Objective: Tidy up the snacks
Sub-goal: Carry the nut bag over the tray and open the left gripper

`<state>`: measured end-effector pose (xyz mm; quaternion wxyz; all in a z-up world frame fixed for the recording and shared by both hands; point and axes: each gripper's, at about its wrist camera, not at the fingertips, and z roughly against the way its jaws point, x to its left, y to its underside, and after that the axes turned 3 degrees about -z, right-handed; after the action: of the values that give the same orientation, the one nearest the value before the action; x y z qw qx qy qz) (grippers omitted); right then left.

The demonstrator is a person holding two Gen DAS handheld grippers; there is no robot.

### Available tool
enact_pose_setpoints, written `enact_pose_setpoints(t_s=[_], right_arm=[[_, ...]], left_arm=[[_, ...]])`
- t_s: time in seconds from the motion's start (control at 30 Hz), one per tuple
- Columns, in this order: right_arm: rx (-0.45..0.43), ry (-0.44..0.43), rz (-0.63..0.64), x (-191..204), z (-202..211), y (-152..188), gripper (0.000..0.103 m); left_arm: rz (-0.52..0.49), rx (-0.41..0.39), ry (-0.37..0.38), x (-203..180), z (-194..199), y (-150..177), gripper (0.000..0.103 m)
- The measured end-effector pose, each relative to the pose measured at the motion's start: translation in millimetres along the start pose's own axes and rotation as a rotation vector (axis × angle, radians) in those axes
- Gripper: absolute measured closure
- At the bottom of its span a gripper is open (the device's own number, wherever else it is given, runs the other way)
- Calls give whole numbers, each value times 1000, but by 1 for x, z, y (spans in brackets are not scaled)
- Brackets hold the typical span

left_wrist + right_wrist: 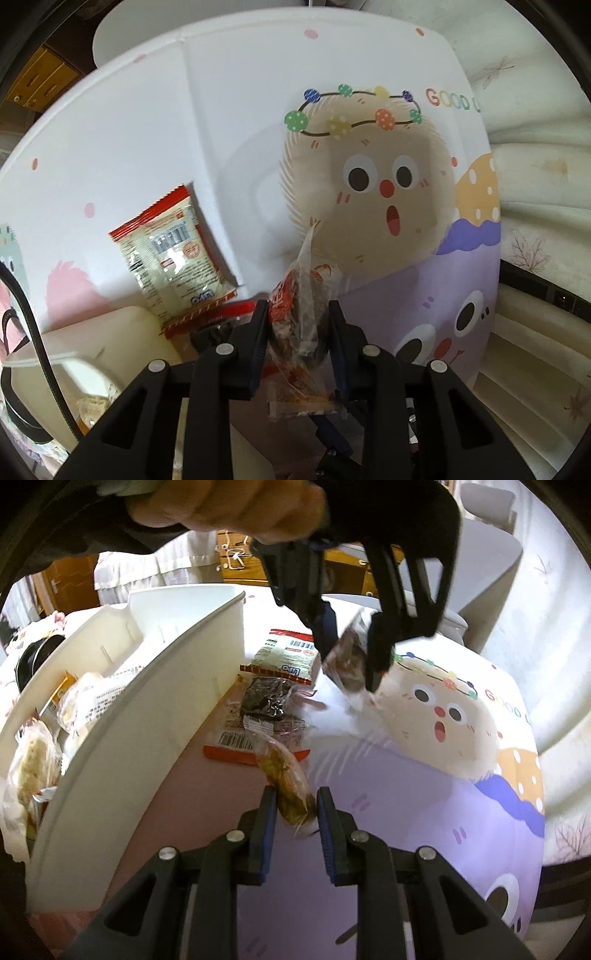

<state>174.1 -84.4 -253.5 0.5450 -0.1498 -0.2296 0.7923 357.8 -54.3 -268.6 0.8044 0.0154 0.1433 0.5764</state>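
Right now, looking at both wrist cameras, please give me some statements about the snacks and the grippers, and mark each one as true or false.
1. The left gripper is shut on a clear-wrapped snack with red print. True.
2. The right gripper is empty. False: its pads press on a clear-wrapped yellowish-brown snack.
3. The white bin already holds several wrapped snacks. True.
4. The red-edged packet lies inside the white bin. False: it lies outside it, on the cartoon-printed table top.
5. A dark snack in clear wrap is held between the left gripper's fingers. False: it lies on the table top beside the bin, on an orange packet.
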Motion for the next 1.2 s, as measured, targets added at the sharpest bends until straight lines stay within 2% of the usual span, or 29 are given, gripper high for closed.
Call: enact_pose_setpoints(t_s=[0.2, 0.4, 0.83, 1.0, 1.2], right_arm=[[-6, -16, -101, -5, 20, -1, 81], [-30, -32, -188, 1, 47, -1, 81], [-73, -91, -314, 39, 103, -2, 81], [-101, -113, -342, 65, 124, 2, 81], [-108, -145, -346, 98, 140, 5, 81]], left_arm=[[-4, -63, 6, -1, 40, 17, 75], [-12, -150, 4, 2, 83, 49, 75], [14, -276, 10, 35, 148, 160, 74], [31, -310, 12, 50, 159, 202, 74], [68, -338, 50, 80, 161, 256, 74]])
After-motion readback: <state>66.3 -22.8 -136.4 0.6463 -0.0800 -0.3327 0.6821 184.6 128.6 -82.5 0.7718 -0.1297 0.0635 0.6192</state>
